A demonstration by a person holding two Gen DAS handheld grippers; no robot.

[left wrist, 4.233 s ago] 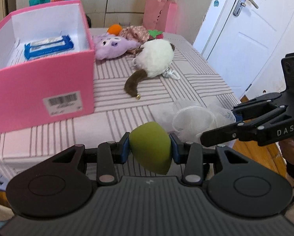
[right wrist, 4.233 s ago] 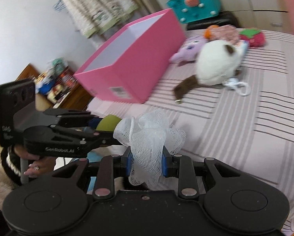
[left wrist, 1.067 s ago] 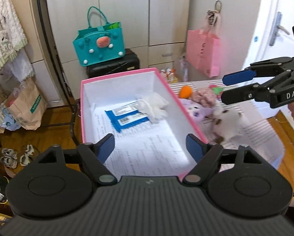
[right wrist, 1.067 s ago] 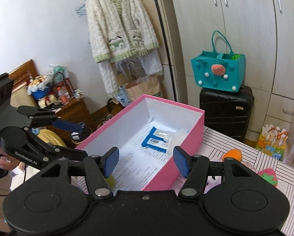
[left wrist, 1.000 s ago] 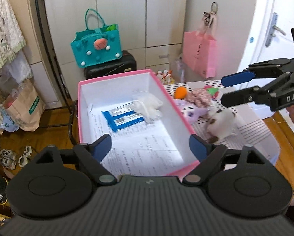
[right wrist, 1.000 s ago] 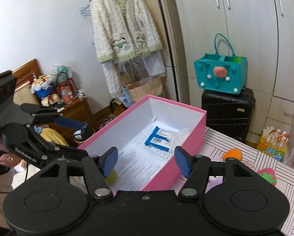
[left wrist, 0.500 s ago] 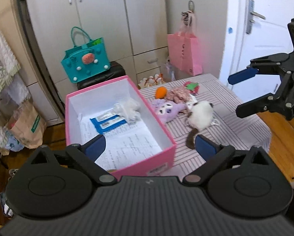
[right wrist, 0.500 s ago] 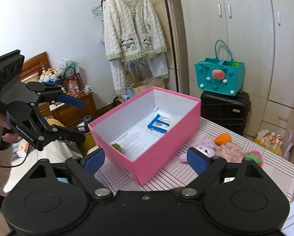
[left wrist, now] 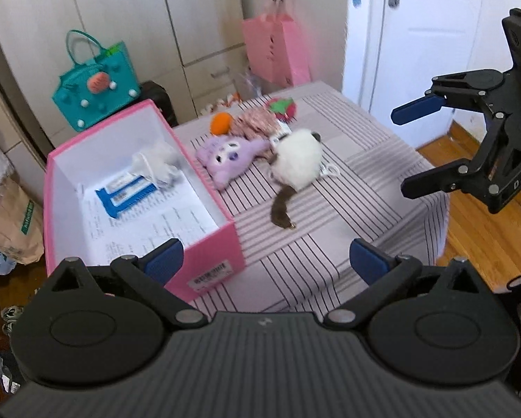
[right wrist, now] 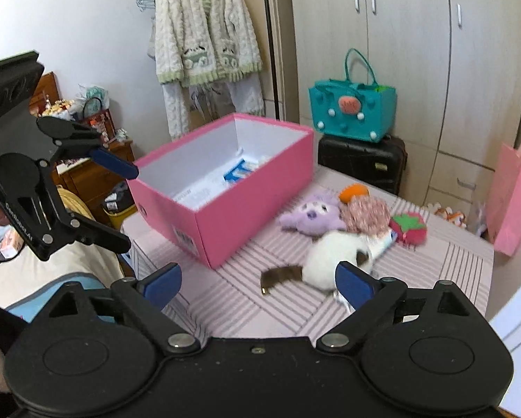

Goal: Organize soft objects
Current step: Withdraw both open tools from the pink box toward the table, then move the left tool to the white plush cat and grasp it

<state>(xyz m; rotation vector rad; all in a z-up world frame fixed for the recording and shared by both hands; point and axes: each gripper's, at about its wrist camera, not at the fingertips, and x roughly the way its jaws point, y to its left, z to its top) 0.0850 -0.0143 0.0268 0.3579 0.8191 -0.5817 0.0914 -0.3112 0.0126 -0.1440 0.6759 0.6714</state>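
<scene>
- Soft toys lie on the striped table (left wrist: 375, 160) right of the pink box (left wrist: 204, 257): white plush (left wrist: 300, 162), purple plush (left wrist: 232, 156), orange ball (left wrist: 221, 122).
- Mesh puff (left wrist: 157, 163) sits inside the box.
- Left hand-held gripper (left wrist: 265, 261) and right hand-held gripper (right wrist: 258, 280) are opening, jaws empty.

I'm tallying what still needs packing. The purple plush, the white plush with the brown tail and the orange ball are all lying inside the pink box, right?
Not quite. The purple plush, the white plush and the orange ball lie on the striped tablecloth beside the pink box, not inside it. The left wrist view shows this.
</scene>
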